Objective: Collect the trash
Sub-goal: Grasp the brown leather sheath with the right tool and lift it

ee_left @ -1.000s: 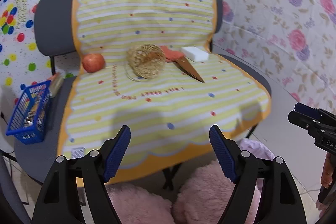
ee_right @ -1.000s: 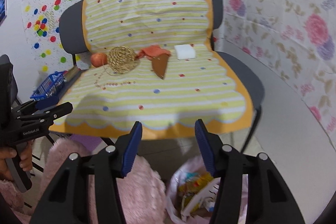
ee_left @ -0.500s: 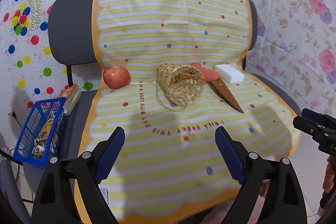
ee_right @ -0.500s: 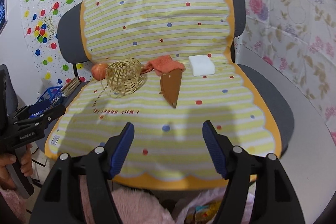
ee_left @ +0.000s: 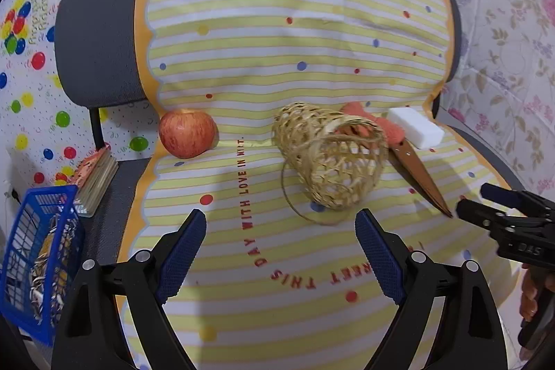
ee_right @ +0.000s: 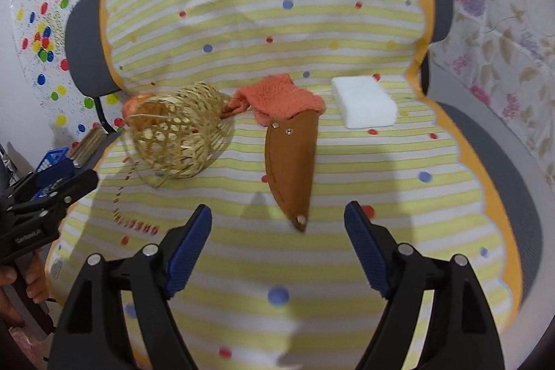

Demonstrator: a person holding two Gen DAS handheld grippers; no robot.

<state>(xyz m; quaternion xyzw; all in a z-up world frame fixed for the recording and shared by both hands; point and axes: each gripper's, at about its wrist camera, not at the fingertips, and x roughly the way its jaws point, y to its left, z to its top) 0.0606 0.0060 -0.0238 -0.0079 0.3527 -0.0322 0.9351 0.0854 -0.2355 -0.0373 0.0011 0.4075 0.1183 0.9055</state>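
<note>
1. Both grippers have closed in on the chair since a second ago; the seat cloth now fills each view and the pink fluffy items below have dropped out of sight.
2. Left wrist view: left gripper (ee_left: pixel 280 245) hangs over the striped cloth (ee_left: pixel 277 266), jaws wide apart, holding nothing.
3. Count on the seat: one apple (ee_left: pixel 187 133), one wicker basket (ee_left: pixel 331 155), one orange rag (ee_left: pixel 371 123), one brown sheath (ee_left: pixel 421 179), one white sponge (ee_left: pixel 414 127). One blue crate (ee_left: pixel 38 259) sits off the cloth at left.
4. Basket lies tipped on its side, mouth facing right and toward the camera.
5. Right gripper (ee_left: pixel 475 203) enters at the right edge; its jaws look slightly parted.
6. Right wrist view: right gripper (ee_right: pixel 277 231) spread open, empty, tips flanking the sheath's point without touching.
7. Sheath (ee_right: pixel 293 165) lies flat mid-seat, long axis running front to back, tip toward the camera, wide end under the rag (ee_right: pixel 277 99).
8. Sponge (ee_right: pixel 364 106) beside it at right, apart; basket (ee_right: pixel 177 134) at left.
</note>
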